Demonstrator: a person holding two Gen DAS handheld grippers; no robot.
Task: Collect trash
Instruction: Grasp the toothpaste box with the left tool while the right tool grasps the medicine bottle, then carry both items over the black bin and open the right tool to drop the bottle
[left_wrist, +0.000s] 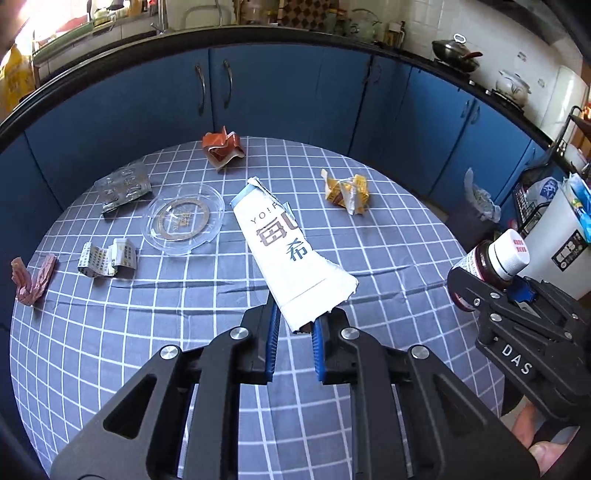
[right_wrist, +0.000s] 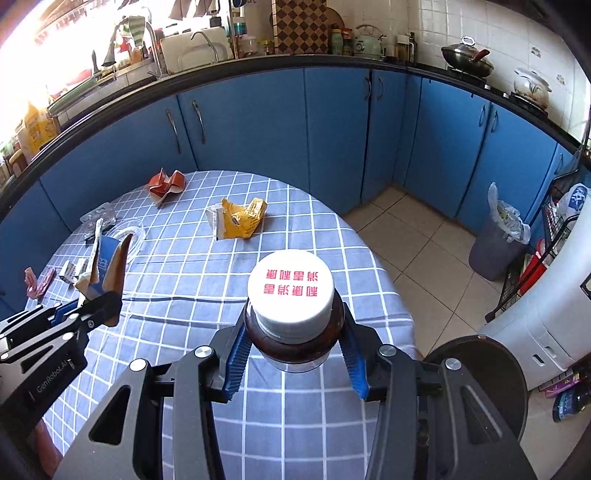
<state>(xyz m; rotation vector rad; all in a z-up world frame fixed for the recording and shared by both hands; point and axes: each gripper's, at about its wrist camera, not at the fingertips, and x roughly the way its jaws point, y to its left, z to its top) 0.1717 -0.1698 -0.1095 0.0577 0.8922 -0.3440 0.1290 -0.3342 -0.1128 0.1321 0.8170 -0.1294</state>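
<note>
Left claw (left_wrist: 295, 325) pinching white carton (left_wrist: 288, 254), right claw (right_wrist: 295, 354) clamping brown bottle (right_wrist: 291, 306)

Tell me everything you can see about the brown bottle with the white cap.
The brown glass-like bottle with the white cap is small and round, dark and translucent, with red printed characters on top of its white screw cap and a printed label on its side. The cap is on. The right gripper clamps its body between blue ribbed pads, holding it lifted off the checked tablecloth, cap pointing away from the gripper.

yellow wrapper (right_wrist: 240, 218) ahead, floor (right_wrist: 417, 229) open
</note>
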